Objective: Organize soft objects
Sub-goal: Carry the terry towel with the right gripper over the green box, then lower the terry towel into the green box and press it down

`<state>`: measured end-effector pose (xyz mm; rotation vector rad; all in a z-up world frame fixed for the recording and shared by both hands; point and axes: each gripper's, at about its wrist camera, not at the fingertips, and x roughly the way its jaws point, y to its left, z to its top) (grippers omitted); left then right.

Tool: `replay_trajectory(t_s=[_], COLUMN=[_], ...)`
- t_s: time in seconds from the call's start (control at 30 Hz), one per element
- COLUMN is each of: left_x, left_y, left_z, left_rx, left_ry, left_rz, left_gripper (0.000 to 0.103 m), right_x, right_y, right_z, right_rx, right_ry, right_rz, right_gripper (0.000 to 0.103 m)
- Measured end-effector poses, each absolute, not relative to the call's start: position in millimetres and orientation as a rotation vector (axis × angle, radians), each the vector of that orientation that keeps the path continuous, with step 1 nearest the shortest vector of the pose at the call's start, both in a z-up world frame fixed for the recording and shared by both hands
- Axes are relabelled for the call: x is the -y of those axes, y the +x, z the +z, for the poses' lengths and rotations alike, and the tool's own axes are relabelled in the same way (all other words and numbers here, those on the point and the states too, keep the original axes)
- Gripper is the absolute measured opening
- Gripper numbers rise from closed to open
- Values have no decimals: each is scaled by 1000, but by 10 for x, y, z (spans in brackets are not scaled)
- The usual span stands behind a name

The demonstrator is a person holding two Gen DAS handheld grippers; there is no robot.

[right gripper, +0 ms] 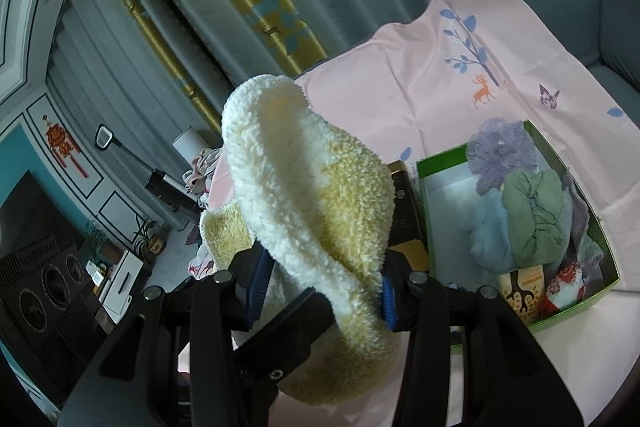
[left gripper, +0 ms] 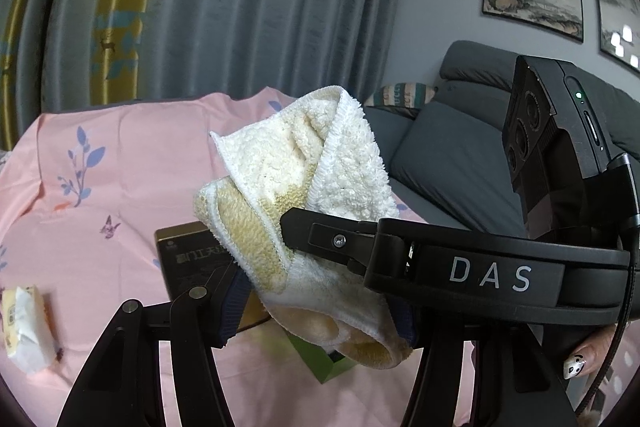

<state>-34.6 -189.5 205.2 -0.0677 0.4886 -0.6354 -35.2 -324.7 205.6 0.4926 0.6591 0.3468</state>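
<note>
A fluffy white and yellow towel (left gripper: 296, 163) hangs in the air above the pink sheet, bunched and folded. My left gripper (left gripper: 320, 311) is shut on its lower end, blue pads pressed on either side. My right gripper (left gripper: 294, 229), the black one marked DAS, comes in from the right and clamps the towel's middle. In the right wrist view the same towel (right gripper: 312, 187) rises between the right gripper's (right gripper: 324, 291) blue pads, which squeeze it. A green box (right gripper: 560, 319) to the right holds several soft cloths in purple, blue and green. Its corner (left gripper: 320, 363) shows below the towel.
A dark box with gold edges (left gripper: 184, 259) lies on the pink sheet (left gripper: 120, 195) behind the towel. A tissue pack (left gripper: 24, 327) sits at the far left. A grey sofa (left gripper: 452, 155) stands to the right, curtains behind. A person's painted fingernail (left gripper: 576, 363) shows at lower right.
</note>
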Motion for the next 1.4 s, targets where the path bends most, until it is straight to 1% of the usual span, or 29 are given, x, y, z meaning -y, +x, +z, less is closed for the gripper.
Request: replay_trajectory(t_s=[0.87,1.4], left_x=[2562,2865], left_y=[116,368], left_z=[1767,1490], left_rx=[-635,-724], left_ry=[-23,3], left_rz=[-729,-747], left_gripper=[61,61], right_x=[3955,4230], right_y=[-62,144], right_z=[1639,1358], right_rx=[-717,-779], right_ry=[669,707], right_rz=[181,55], right_gripper=[45,45])
